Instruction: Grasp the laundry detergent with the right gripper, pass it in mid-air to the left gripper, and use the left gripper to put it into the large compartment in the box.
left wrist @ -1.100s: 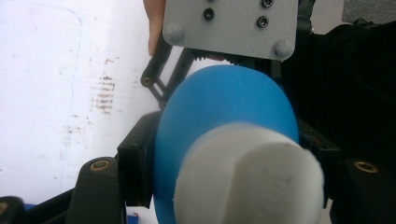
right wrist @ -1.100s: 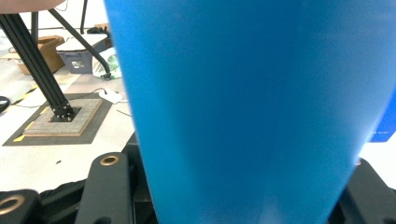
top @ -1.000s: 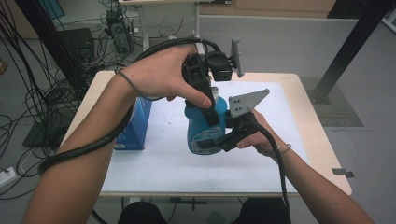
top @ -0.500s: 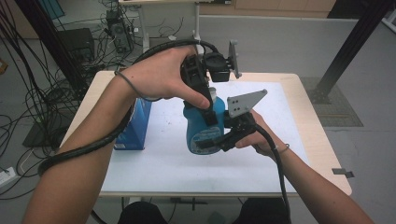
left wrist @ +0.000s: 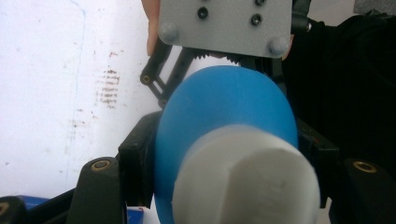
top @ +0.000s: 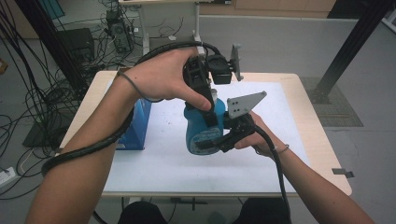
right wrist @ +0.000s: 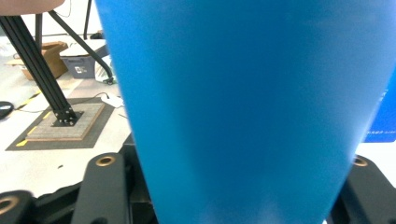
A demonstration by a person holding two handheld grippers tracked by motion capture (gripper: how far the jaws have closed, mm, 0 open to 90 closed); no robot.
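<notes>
A blue bottle (top: 201, 128) with a white cap (left wrist: 247, 179) stands over the white mat (top: 159, 154) on the table (top: 303, 100), held off or on the mat — which one cannot be told. The left gripper (top: 205, 100) comes down from above the bottle and its jaws clamp the bottle's top, at the white cap. The right gripper (top: 219, 140) reaches in from the bottle's right side, level with its lower body; its jaws sit on either side of the blue wall and have just been opening slightly, though the bottle is between them and they look pressed against it. A blue box (top: 137, 126) stands just left of the bottle.
</notes>
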